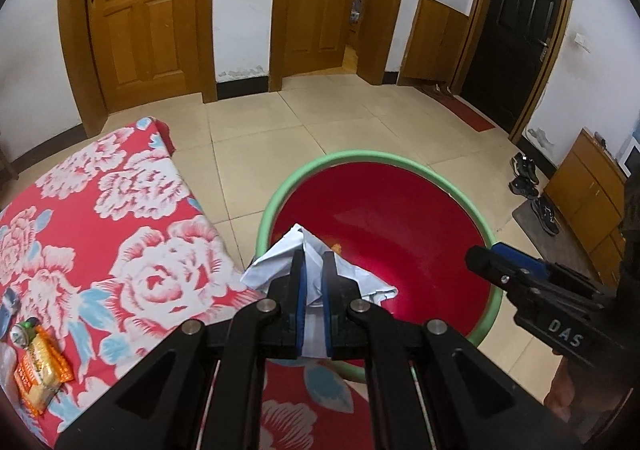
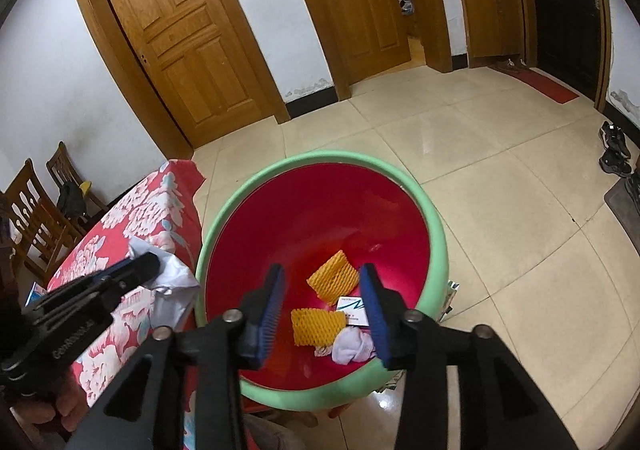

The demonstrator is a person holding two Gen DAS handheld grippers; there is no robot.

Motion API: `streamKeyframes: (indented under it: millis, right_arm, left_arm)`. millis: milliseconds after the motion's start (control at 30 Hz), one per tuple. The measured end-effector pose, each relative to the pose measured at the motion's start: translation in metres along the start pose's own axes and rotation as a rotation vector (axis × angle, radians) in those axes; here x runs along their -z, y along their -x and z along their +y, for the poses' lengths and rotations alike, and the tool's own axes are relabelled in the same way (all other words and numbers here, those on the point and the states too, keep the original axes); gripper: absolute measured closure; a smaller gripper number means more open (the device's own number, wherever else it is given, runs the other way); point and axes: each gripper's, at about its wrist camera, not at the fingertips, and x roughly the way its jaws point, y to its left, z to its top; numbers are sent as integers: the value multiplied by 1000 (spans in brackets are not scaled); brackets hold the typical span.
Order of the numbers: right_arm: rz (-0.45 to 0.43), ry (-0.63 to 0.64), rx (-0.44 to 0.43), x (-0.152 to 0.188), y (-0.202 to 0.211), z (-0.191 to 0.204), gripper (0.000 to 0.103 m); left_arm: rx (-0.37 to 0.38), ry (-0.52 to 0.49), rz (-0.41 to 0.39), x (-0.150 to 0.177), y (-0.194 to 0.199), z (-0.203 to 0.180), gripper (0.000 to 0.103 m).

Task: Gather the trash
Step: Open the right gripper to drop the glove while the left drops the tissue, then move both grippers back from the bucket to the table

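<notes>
Left of the bin (image 2: pixel 438 246): table w/ flowered cloth (image 1: pixel 120 218), snack packet (image 1: pixel 42 370) at its near edge, not yet collected. Left gripper (image 1: pixel 313 262) is clamped on crumpled white paper (image 1: pixel 276 262), held at the bin's left rim, prob. for dropping; long axis runs across the jaws. Over the bin: right gripper (image 2: pixel 324 278), jaws apart, empty. Yellow foam nets (image 2: pixel 332 277) and tissue lie inside.
</notes>
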Motion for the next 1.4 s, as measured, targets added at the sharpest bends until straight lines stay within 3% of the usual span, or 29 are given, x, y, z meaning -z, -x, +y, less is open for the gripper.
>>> streamKeyframes:
  millis: [200,267,333,900,1400]
  right_arm:
    - [-8,-22,12,-1,3,-9,53]
    - [-7,-25,15,-1,3,-9,52]
    - [-8,-28,16,-2,3,-10,51]
    - [-30,-6,-20,0,19,11,46]
    - [-34,81,-132,13,39,67,41]
  left_arm:
    - [-5,-8,48,-2,-12,-3,95]
    - [-17,-6,63,-1,-15,-4,75]
    - [-25,-10,61,-1,-14,-4,69]
    - [-55,63,40,4,22,16,69]
    - [-163,211,14,37,81,74,68]
